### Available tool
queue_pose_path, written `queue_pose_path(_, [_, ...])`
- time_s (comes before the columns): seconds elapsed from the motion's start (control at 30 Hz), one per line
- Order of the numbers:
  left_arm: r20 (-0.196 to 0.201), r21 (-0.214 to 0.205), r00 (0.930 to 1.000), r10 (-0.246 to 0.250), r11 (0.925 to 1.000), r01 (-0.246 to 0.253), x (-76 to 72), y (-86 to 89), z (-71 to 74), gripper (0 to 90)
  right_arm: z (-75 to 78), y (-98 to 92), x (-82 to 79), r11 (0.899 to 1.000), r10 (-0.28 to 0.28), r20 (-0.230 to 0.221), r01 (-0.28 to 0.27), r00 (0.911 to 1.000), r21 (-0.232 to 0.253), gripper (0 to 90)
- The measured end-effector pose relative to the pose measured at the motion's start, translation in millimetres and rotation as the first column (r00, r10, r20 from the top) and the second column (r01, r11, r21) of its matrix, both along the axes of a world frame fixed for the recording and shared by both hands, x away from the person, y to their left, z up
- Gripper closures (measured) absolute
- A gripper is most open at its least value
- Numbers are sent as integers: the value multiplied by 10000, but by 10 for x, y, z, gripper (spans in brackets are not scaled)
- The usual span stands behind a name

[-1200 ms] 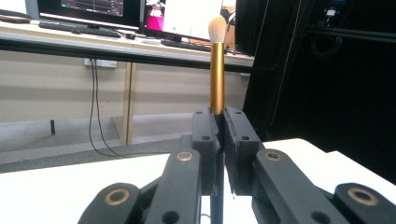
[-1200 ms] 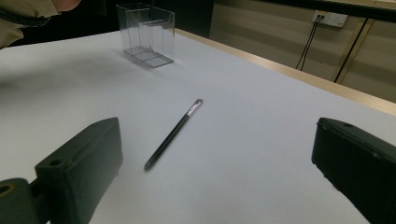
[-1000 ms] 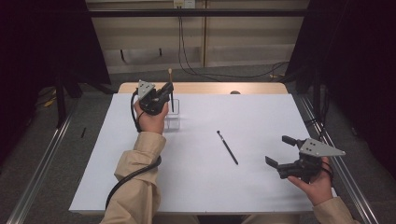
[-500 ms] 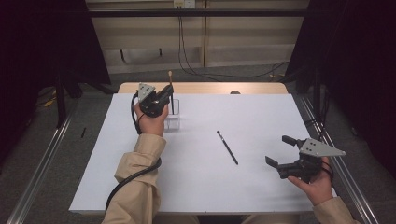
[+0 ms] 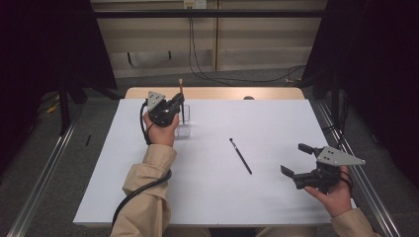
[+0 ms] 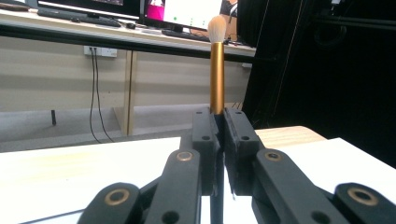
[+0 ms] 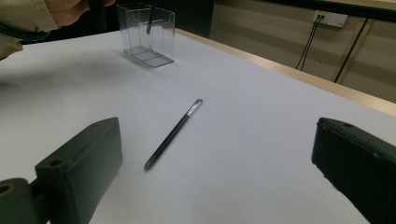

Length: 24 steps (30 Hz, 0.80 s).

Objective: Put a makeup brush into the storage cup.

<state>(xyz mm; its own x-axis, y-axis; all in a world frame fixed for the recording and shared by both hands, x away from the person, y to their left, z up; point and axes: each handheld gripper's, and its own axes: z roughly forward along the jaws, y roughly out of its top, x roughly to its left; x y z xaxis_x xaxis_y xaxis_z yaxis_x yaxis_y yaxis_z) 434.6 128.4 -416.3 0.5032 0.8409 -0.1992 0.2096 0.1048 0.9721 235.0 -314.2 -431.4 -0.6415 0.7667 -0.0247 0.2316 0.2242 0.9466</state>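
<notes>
Gold-handled makeup brush [image 6: 216, 70] has sunk slightly; my left gripper [image 5: 174, 106] still clamps it upright, tip inside clear plastic holder [image 7: 147, 35]. Nearly seated. Right gripper [image 5: 302, 160] open; thin black brush [image 5: 240, 156] awaits.

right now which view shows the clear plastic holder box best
The right gripper view: the clear plastic holder box stands unblocked on the white table, its walls and dividers plain, a dark brush handle reaching into it. In the high view it is small, partly behind the left gripper.
</notes>
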Motion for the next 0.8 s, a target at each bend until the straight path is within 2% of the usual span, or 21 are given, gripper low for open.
queue_pose_path(0.43, [-75, 124, 10000, 15, 9999, -14, -22, 27, -56, 840, -1, 3, 0, 10000, 28, -8, -28, 10000, -23, 15])
queue_pose_path(0.8, [-204, 12, 9998, -7, 10000, 8, -32, 23, -71, 839, 1, 5, -2, 10000, 41, 4, -41, 10000, -20, 16])
